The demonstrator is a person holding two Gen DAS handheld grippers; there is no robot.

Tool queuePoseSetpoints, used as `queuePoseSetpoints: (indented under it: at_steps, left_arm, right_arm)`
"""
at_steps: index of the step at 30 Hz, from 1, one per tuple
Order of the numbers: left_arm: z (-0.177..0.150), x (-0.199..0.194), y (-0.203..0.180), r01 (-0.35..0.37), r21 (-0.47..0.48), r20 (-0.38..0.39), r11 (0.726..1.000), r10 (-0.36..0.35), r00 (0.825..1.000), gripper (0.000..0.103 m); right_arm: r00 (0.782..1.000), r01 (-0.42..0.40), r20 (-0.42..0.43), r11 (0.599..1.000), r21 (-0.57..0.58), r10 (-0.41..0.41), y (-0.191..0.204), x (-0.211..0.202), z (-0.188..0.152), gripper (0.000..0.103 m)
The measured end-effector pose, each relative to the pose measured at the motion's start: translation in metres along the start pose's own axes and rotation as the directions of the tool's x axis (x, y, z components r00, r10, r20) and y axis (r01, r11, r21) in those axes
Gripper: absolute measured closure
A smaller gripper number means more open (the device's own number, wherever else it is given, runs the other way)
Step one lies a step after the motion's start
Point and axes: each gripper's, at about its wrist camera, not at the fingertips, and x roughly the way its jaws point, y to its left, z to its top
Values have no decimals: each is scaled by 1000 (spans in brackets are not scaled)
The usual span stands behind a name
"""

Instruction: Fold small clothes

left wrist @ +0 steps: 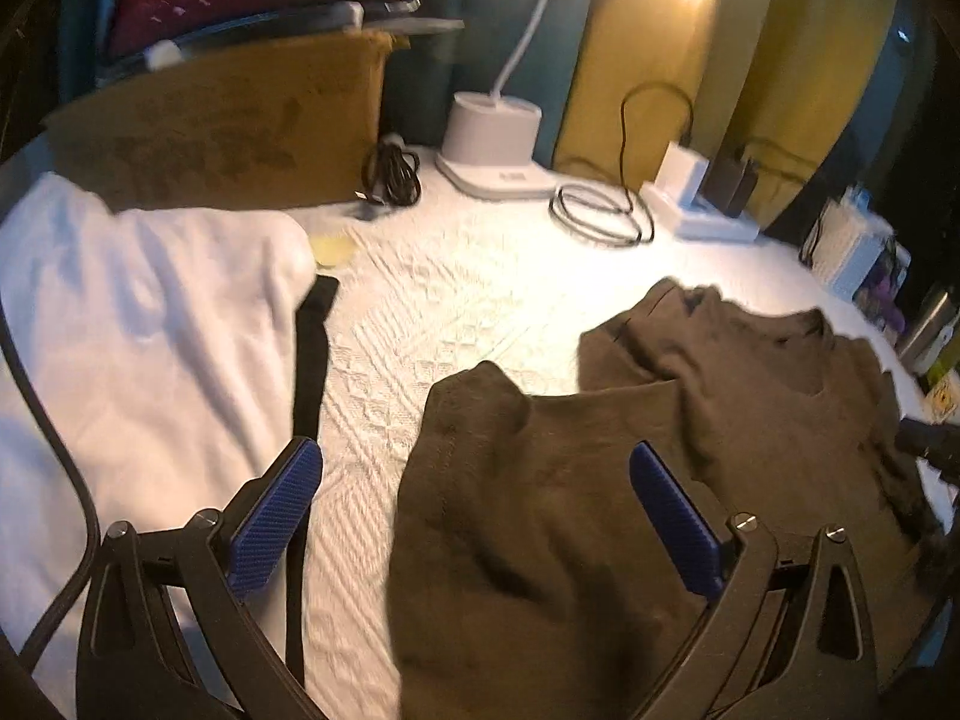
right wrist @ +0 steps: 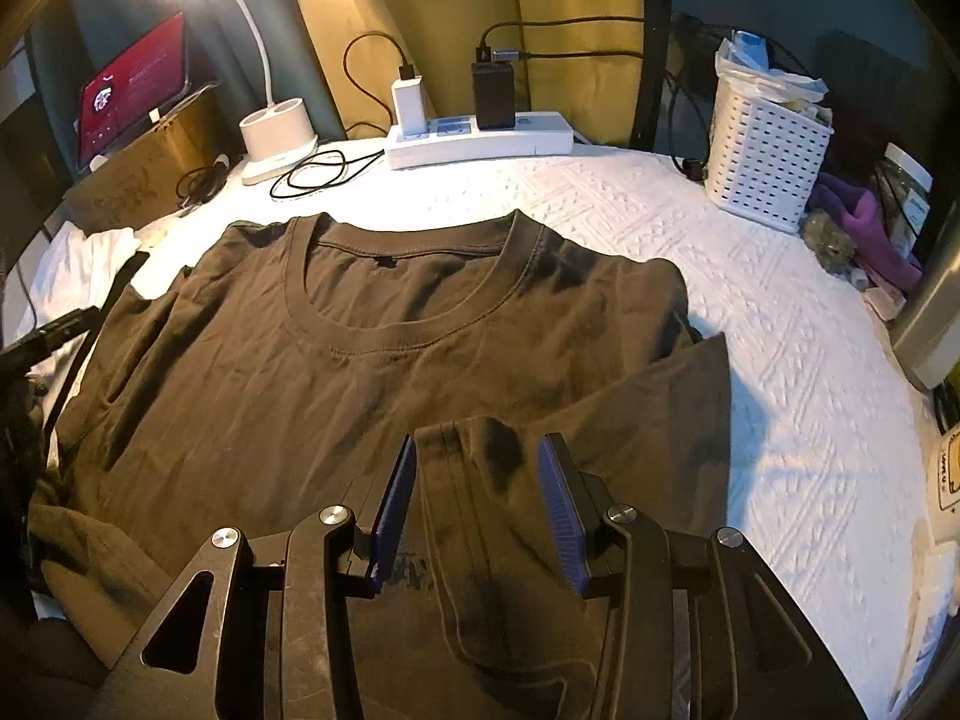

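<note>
Brown cloth, a fold of the t-shirt (right wrist: pixel 384 360), is held between the half-closed pads of the right gripper (right wrist: pixel 477 498). Farther left, the left gripper (left wrist: pixel 474 516) is spread wide above the shirt's left edge. Beyond, the white counter (right wrist: pixel 690 228) is seen.

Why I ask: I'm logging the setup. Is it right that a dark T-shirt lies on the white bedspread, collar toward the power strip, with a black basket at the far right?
Not quite. The basket is white, not black, as the right wrist view shows. The rest holds: the dark T-shirt lies on the white bedspread, collar toward the power strip.
</note>
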Motion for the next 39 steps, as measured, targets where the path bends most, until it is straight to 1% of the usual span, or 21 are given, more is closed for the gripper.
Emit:
queuePoseSetpoints:
  at_steps: [1,2,3,4,5,6,9,14,16,18,19,22,23,26,28,30,31,33,36,37,39]
  left_arm:
    - [0,5,0,-3,13,-12,1000,3,1000,11]
    - [-1,11,0,-5,29,-30,1000,6,1000,24]
    - [-2,18,0,-11,49,-43,999,13,999,32]
    - [-2,18,0,-29,60,-32,998,31,999,36]
    - [-1,16,0,-20,61,-25,998,22,999,63]
    - [-1,16,1,-6,62,-28,998,8,1000,93]
    - [-2,12,3,-13,47,-20,999,14,1000,101]
    - [5,-13,7,-61,-1,62,998,61,996,101]
    - [10,-26,2,-62,8,90,998,61,994,101]
    - [15,-39,-10,-48,31,117,998,44,992,101]
    - [18,-44,-19,-30,43,127,999,24,992,101]
    - [21,-54,-45,24,91,132,996,-36,991,101]
    - [21,-56,-59,58,113,123,992,-71,990,101]
    - [20,-52,-90,121,162,87,979,-136,987,101]
    - [15,-42,-114,156,200,45,967,-168,985,101]
    - [10,-33,-130,181,222,11,958,-188,982,101]
    - [8,-29,-137,187,228,-6,955,-190,982,101]
    - [2,-12,-147,201,221,-69,954,-190,979,101]
    - [-7,9,-156,221,196,-166,955,-190,968,100]
    - [-12,10,-159,223,194,-183,955,-188,965,100]
    - [-18,10,-163,233,201,-211,951,-191,959,96]
  right_arm:
    - [1000,1,-2,1000,4,-1,-1,2,0,58]
    - [1000,2,-4,1000,8,-2,-3,3,1,58]
    - [1000,3,-6,1000,12,-3,-4,4,0,58]
    - [1000,5,-9,1000,17,-5,-6,5,0,58]
    - [1000,7,-11,1000,22,-6,-8,6,-1,58]
    - [1000,7,-11,1000,26,-7,-10,7,-2,58]
    - [1000,4,-9,999,40,-4,-15,8,-4,58]
    - [1000,-11,14,999,41,10,-18,2,-6,58]
    - [1000,-18,26,999,44,17,-21,-2,-7,58]
    - [999,-26,38,999,47,24,-24,-5,-8,58]
    - [999,-29,45,998,50,27,-26,-7,-9,58]
    - [997,-42,66,997,59,38,-32,-14,-15,58]
    - [997,-45,73,997,63,40,-35,-16,-17,58]
    - [995,-51,91,995,85,43,-45,-22,-24,58]
    - [994,-55,101,993,104,45,-52,-26,-30,58]
    - [993,-58,109,992,115,45,-58,-30,-36,58]
    - [992,-60,114,991,122,46,-61,-33,-40,58]
    - [992,-61,120,989,132,45,-67,-36,-46,58]
    - [991,-57,128,987,153,37,-75,-41,-54,58]
    - [991,-56,130,986,157,36,-78,-42,-56,58]
    - [990,-55,135,985,165,33,-81,-45,-59,58]
